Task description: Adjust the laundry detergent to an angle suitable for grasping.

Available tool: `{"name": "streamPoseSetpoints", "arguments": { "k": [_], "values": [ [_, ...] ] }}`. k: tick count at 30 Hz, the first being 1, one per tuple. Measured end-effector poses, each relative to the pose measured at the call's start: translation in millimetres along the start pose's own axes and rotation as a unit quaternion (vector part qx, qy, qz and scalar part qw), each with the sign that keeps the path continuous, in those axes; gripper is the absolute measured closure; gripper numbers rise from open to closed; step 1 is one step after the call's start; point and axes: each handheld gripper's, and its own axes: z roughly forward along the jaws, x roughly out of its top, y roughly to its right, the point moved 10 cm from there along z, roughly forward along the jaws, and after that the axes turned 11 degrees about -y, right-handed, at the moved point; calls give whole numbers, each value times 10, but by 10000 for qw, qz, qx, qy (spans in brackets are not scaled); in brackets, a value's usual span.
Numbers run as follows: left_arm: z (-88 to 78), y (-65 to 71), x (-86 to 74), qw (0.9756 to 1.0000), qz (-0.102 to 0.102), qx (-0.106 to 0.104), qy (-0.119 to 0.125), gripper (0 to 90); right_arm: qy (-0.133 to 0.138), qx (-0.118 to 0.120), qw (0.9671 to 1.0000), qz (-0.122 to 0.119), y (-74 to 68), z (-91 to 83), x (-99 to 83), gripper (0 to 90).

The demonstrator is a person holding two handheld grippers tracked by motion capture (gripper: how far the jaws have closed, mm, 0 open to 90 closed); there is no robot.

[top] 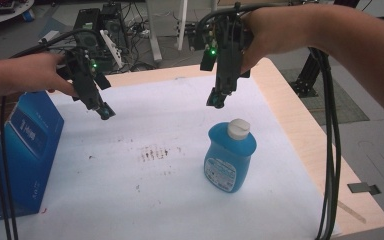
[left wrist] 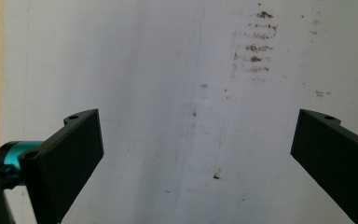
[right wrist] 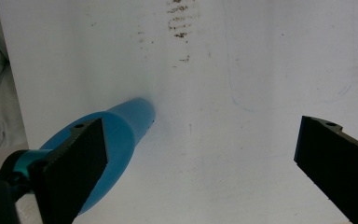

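High view: a blue bottle (top: pixel 229 159) with a white cap (top: pixel 238 128) stands upright on the white sheet (top: pixel 145 175) covering the table (top: pixel 300 130), right of centre. The right gripper (top: pixel 216 101) hangs above and just behind the cap, pointing down, apart from it. The left gripper (top: pixel 105 112) hovers well to the left over bare sheet, near a blue box (top: pixel 22 150) at the table's left edge. A patch of brown smudges (top: pixel 154 152) lies between the grippers. Left gripper view: jaws spread wide with nothing between them, looking down on the stained sheet (left wrist: pixel 168 116); smudges (left wrist: pixel 254 49) at upper right. Right gripper view: jaws likewise wide apart and empty; the bottle (right wrist: pixel 116 140) shows behind the left-hand jaw at lower left, off the line between the jaws rather than inside the gap; smudges (right wrist: pixel 179 21) at top. Judgement: this looks like the approach to picking up the bottle, with no contact yet. The next move calls for the right gripper to shift until the bottle's neck or body sits centred between the jaws, then descend and close; the body is broad, so the narrower upper part seems the safer grip. The left gripper appears idle
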Motion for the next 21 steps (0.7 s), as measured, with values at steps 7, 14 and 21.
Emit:
{"name": "streamPoseSetpoints", "arguments": {
  "k": [7, 14, 21],
  "values": [
    [-18, 26, -6, 10000, -16, 27, 39, 23, 37, -6, 10000, 10, -6, -26, -6, 21],
    [-57, 45, -13, 9999, -33, 94, 36, 23, 71, -90, 9999, 30, -12, -58, -27, 20],
    [-71, 74, -11, 9999, -51, 127, 90, 23, 85, -153, 9998, 115, -19, -97, -109, 20]
  ]
}}
